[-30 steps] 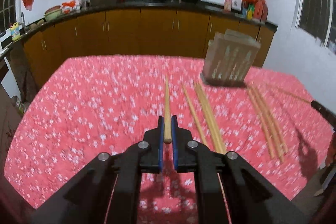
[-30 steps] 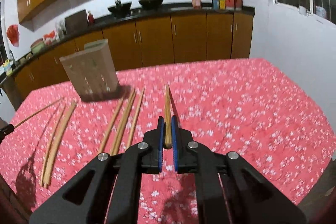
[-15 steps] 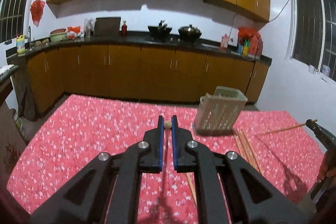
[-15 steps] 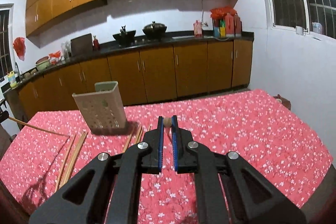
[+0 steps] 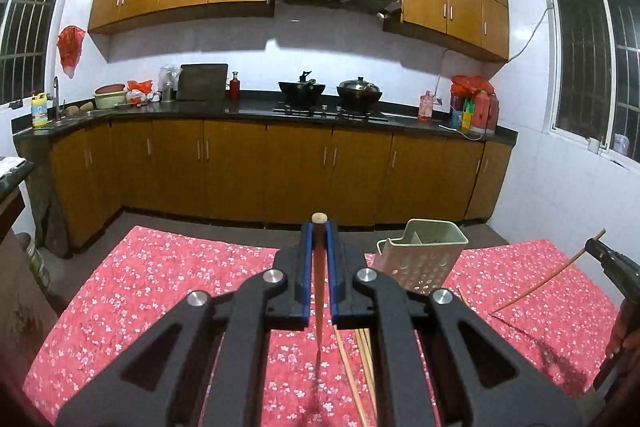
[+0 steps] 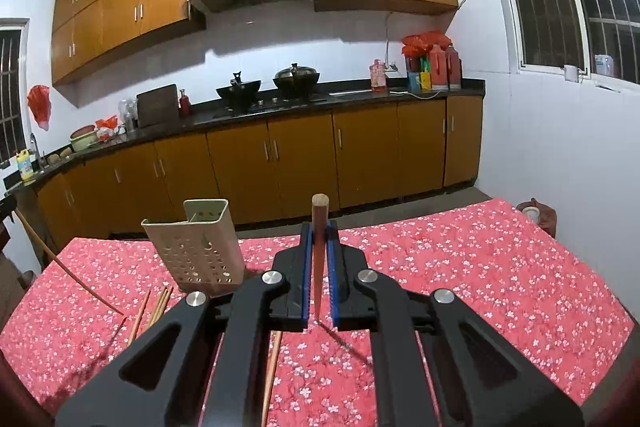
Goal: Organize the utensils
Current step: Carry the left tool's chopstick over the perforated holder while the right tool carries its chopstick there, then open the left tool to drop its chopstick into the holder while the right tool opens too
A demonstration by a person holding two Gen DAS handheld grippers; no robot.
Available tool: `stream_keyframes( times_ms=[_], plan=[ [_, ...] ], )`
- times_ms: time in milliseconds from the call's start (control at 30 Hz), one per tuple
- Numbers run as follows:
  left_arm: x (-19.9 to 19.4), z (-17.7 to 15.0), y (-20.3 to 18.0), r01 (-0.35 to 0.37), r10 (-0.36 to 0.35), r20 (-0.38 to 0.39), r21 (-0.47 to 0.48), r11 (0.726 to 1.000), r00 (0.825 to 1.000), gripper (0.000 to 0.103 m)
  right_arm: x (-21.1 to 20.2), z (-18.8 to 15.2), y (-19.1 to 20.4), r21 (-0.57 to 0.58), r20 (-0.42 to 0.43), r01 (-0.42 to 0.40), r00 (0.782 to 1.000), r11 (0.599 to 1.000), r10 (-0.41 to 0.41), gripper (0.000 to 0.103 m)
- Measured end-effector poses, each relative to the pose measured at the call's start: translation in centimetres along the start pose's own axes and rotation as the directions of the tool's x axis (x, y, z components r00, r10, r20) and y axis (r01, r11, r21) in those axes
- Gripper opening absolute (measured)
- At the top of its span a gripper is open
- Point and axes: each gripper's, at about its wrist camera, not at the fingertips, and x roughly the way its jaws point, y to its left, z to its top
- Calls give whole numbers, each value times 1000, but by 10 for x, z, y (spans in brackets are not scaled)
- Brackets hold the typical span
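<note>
the table under its red flowered cloth fills the lower part of both views, and the landmark on it is the beige perforated holder, standing upright toward the far edge with its mouth open to the top. seen along the left gripper, the holder sits just ahead and to the right; seen along the right gripper, it sits ahead and to the left, so it lies between the two hands, and neither looks clearly nearer. both tongs are clamped, each on a single chopstick: the left chopstick and the right chopstick hang steeply, butt end up above the pads, thin tip down toward the cloth. that long axis already runs close to the holder's own upright line, so the coming move looks like a sideways carry and a drop into the mouth. in front of the holder, loose chopsticks lie flat on the cloth pointing at its base. to the right of the holder the cloth is bare right out to the table edge, plenty of swing room there.
</note>
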Motion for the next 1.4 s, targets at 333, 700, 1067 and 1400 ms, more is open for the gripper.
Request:
stream_keyframes(
  times_ms=[333,700,1067,1400],
  plan=[
    [-5,73,-3,45,-41,110,-30,999,993,8,-14,77,23,-16,164,-49,985,999,51,8],
    [-3,126,-46,178,-158,258,-56,982,953,8,-2,116,60,-3,271,-218,939,976,210,8],
    [64,86,-60,174,-164,126,-74,982,978,8,54,86,78,-10,120,-229,966,973,228,8],
    [96,62,-58,184,-182,26,-93,978,983,10,64,68,83,13,38,-280,960,960,279,10]
  ],
)
